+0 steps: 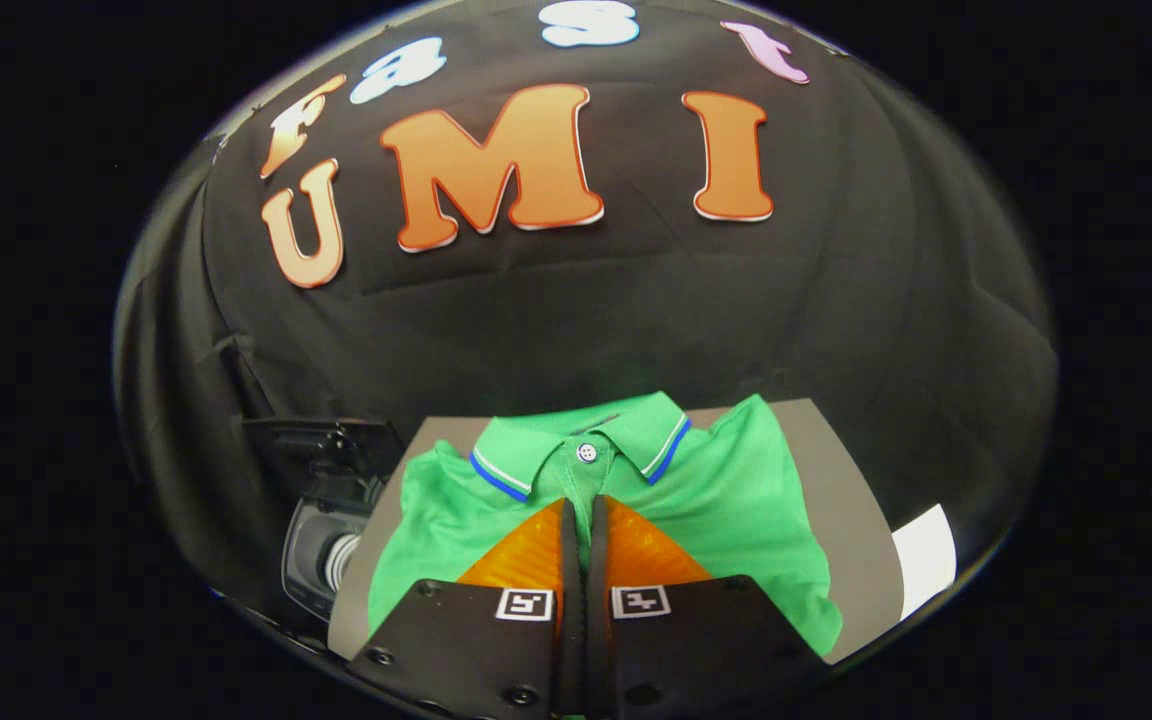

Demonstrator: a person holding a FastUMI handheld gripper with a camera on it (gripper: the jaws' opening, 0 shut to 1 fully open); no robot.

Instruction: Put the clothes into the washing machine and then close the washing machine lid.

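The jaws point(583, 515) are clenched together, empty, over the folded green shirt point(736, 500) on the worktop point(841, 470); the collar lies at twelve o'clock (washing machine point(321, 520) at nine).

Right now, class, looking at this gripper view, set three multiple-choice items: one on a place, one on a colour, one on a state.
1. Where does the polo shirt lie?
A. in the washing machine
B. on the grey surface
C. on the floor

2. What colour is the shirt's body?
A. red
B. white
C. green

3. How does the gripper stand?
A. fingers together
B. fingers wide apart
C. holding a bottle

Answers: 1 B, the shirt is spread on the surface beside the machine; 2 C, green with blue-white collar trim; 3 A, the fingertips meet over the placket.
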